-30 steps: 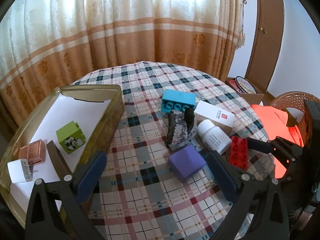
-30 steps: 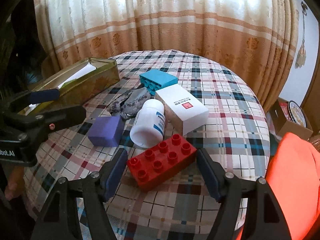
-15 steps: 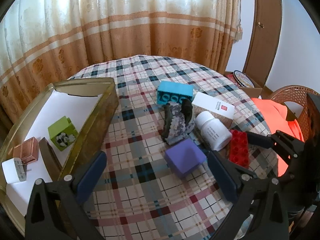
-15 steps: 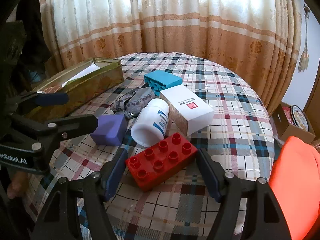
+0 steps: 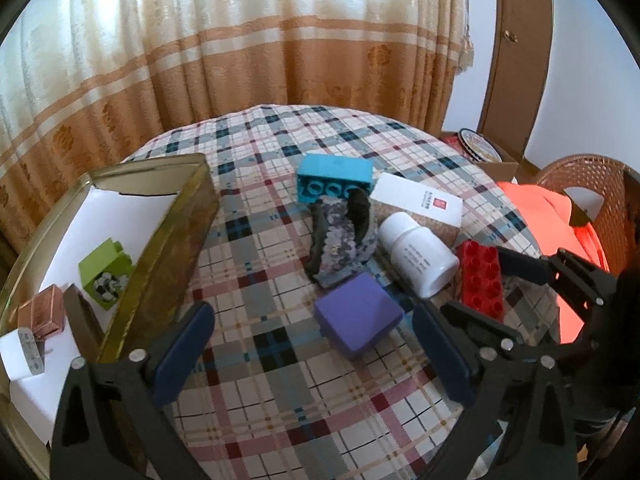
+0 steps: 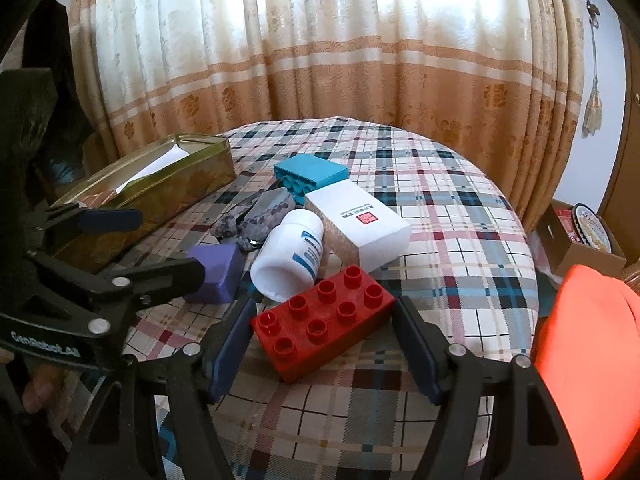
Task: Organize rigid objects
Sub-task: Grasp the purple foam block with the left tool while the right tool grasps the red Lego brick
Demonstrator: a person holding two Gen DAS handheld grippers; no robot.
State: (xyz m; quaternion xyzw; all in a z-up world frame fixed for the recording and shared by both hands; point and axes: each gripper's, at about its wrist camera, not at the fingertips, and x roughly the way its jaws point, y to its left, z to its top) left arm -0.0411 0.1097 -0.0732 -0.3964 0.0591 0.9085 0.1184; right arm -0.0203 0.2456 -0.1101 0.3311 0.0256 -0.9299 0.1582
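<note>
A purple block (image 5: 358,326) (image 6: 220,276) lies on the plaid table just ahead of my left gripper (image 5: 312,320) (image 6: 160,244). Its jaws are closing, one on each side of the block, and neither pad touches it. A red studded brick (image 6: 324,328) (image 5: 480,280) rests near the table's front edge, with my right gripper (image 6: 324,308) (image 5: 476,284) shut on its two short ends. A gold tin (image 5: 176,248) (image 6: 160,192) on the left holds a green block (image 5: 106,276), a copper cube (image 5: 40,312) and a white plug (image 5: 20,352).
Behind the purple block lie a grey-violet rock (image 5: 340,240), a teal brick (image 5: 336,178), a white bottle (image 5: 416,254) on its side and a white box (image 5: 418,200). An orange cloth (image 6: 592,340) drapes a wicker chair at the right. Curtains hang behind the table.
My left gripper has edged in toward the purple block, and its jaws have narrowed a little. The right gripper and the red brick have stayed put.
</note>
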